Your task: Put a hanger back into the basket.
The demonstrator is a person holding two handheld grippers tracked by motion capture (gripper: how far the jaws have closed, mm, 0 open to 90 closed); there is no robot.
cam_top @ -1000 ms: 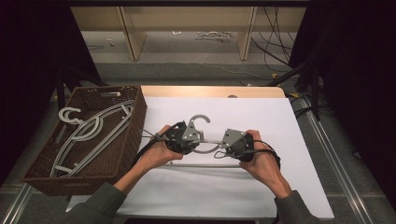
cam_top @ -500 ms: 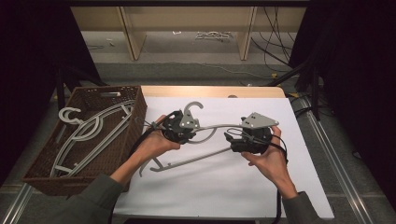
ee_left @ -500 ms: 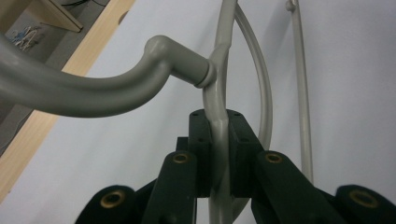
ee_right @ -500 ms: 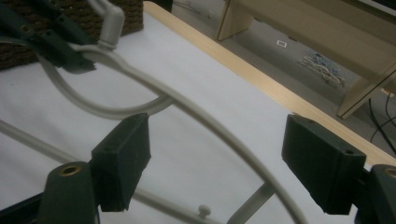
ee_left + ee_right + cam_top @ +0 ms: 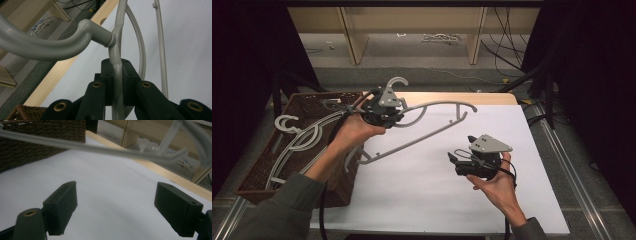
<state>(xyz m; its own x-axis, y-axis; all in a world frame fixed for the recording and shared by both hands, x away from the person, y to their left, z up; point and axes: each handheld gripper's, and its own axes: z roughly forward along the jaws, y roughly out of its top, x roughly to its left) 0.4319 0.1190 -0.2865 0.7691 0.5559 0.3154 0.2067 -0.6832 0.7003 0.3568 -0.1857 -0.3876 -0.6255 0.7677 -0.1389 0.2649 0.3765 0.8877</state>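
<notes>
White tabletop [image 5: 422, 200] backs this handover; left gripper [image 5: 379, 112] clamps the grey plastic hanger [image 5: 432, 132] at its neck to carry it alone toward the brown wicker basket [image 5: 307, 107]; right gripper [image 5: 464, 157], jaws just opening, stands empty.

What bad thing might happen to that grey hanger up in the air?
Only the left claw holds the hanger, pinching a thin bar near the hook, so the long arm might swing or slip. Its low end hangs beside the basket wall and could snag there or on the hangers inside. The right claw has just opened, empty, so it can't steady anything.
</notes>
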